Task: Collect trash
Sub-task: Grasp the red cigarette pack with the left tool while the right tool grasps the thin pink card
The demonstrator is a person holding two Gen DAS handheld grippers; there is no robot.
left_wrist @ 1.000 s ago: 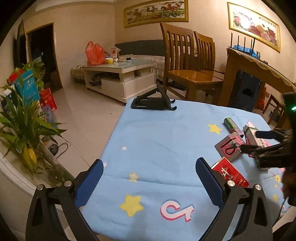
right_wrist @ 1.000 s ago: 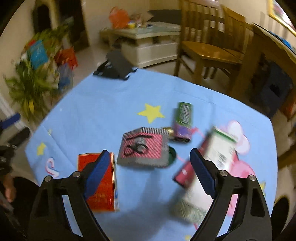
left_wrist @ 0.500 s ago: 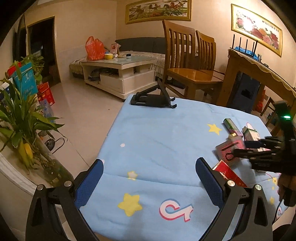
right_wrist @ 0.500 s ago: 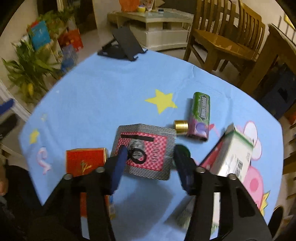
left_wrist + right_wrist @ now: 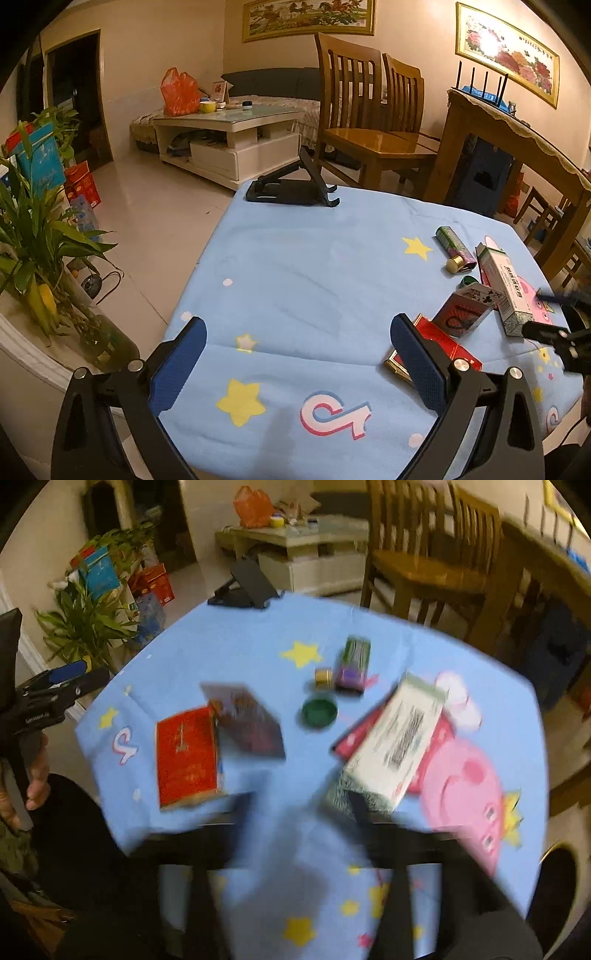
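Six pieces of litter lay on the blue star-print tablecloth (image 5: 303, 280), all toward its right side in the left wrist view. Largest was the white and green carton (image 5: 402, 738), lying tilted with one end propped on a dark pink packet (image 5: 354, 738). Next came the red pack (image 5: 186, 755), flat near the cloth's near edge, and the playing-card box (image 5: 247, 723), tilted with one edge against the red pack. Beyond them lay the green and purple tube (image 5: 352, 662), then a green cap (image 5: 318, 712), then a small gold cap (image 5: 323, 675) just beside the tube. Left gripper (image 5: 295, 369) hovered over bare cloth, jaws spread wide, nothing between them. Right gripper (image 5: 299, 819) was badly blurred; its jaws had just been opening and stood apart, gripping nothing, low over the cloth just short of the carton.
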